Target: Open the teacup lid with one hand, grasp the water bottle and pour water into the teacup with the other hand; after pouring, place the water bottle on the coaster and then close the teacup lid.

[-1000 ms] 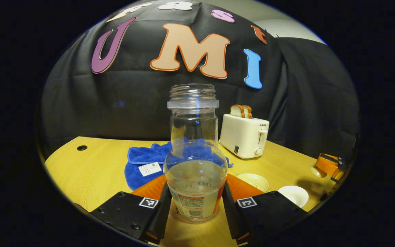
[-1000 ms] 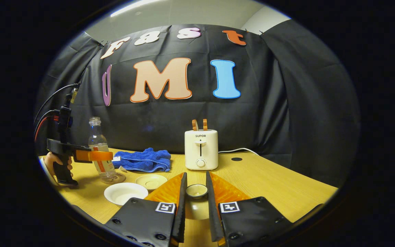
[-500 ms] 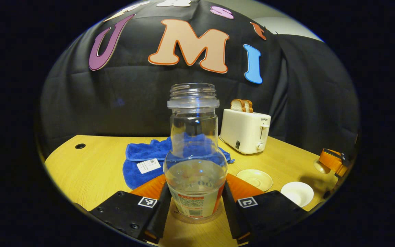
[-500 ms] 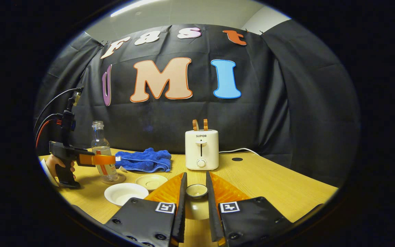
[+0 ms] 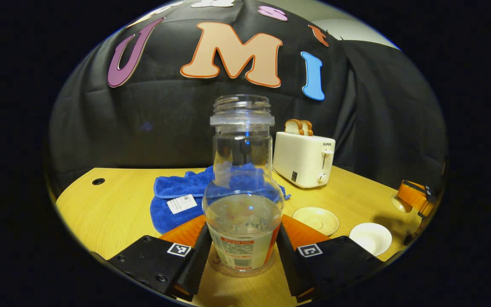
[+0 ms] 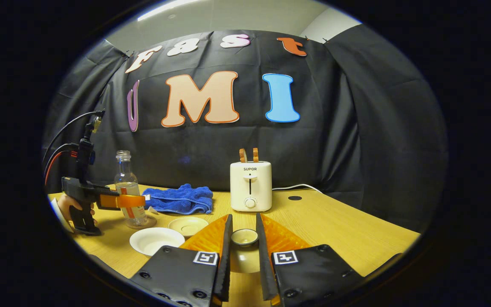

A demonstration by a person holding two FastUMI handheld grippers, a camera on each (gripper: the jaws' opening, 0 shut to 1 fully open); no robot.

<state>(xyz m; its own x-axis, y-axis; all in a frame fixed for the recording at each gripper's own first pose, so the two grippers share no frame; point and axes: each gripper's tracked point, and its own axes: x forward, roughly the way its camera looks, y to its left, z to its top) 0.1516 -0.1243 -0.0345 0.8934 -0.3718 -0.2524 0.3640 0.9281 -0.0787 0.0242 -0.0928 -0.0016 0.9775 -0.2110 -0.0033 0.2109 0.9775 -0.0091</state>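
A light wooden counter (image 6: 335, 221) is enclosed at the back and side by a draped black cloth wall (image 6: 356, 140), above which a pale ceiling is seen. A round cable hole (image 6: 294, 198) is cut into the counter near the wall.

In the left gripper view, the uncapped water bottle (image 5: 242, 187), partly filled, is held upright between the fingers of the left gripper (image 5: 242, 260), which are pressed against its labelled lower body; its base is seated on a clear round coaster (image 5: 267, 266) on the counter. Behind it a blue cloth (image 5: 177, 200) is spread, and a white toaster (image 5: 304, 158) with bread in its slots is set further right. A cream saucer (image 5: 316, 220) and a white dish (image 5: 370, 238) are laid to the bottle's right.

In the right gripper view, the lid (image 6: 244, 237) is pinched between the fingers of the right gripper (image 6: 244, 260), which are drawn narrowly together on its knob. Whether the lid rests on the teacup cannot be told. At far left, the left gripper is seen gripped by a hand (image 6: 67, 205).
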